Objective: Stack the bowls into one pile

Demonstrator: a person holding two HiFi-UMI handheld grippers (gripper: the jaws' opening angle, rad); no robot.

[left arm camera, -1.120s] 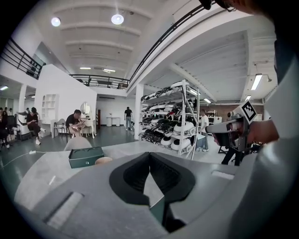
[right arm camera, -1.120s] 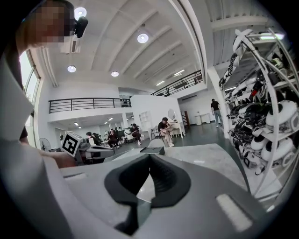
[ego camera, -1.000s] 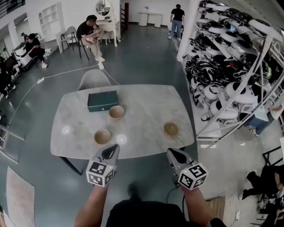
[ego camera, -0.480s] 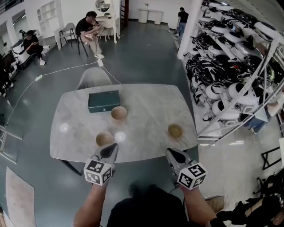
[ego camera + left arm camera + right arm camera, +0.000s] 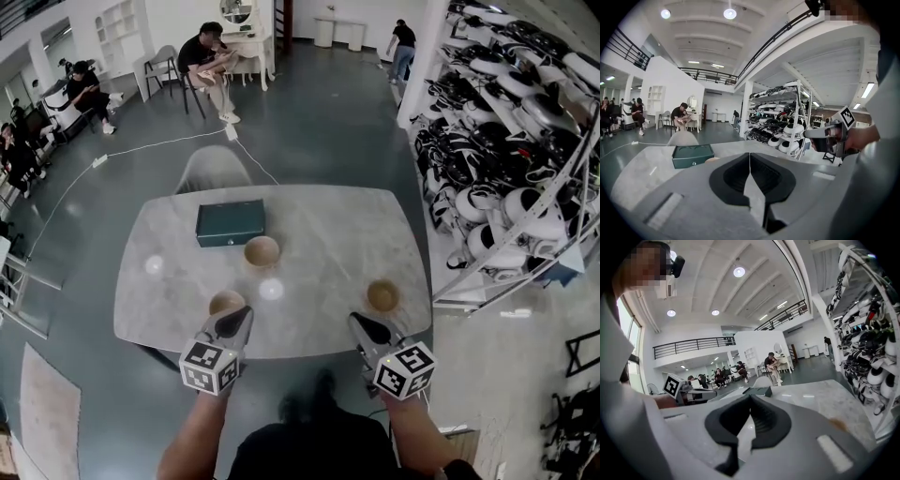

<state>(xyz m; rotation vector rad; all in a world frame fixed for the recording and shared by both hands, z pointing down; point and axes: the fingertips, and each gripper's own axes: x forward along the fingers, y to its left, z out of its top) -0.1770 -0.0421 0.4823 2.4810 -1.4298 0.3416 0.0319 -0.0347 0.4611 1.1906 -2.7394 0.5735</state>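
Altogether three bowls (image 5: 262, 251) (image 5: 226, 302) (image 5: 382, 295) apart on one table (image 5: 323, 230), one green box (image 5: 230, 223), two empty grippers (image 5: 245, 311) (image 5: 354, 318), jaws together.

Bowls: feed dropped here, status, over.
Left gripper, right gripper shut, empty. Near bowl, far bowl, right bowl apart on table, unstacked. Green box beside far bowl.

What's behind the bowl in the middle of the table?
A closed dark green case lies just behind the middle bowl, with a grey chair past the table edge. The case's contents are hidden.
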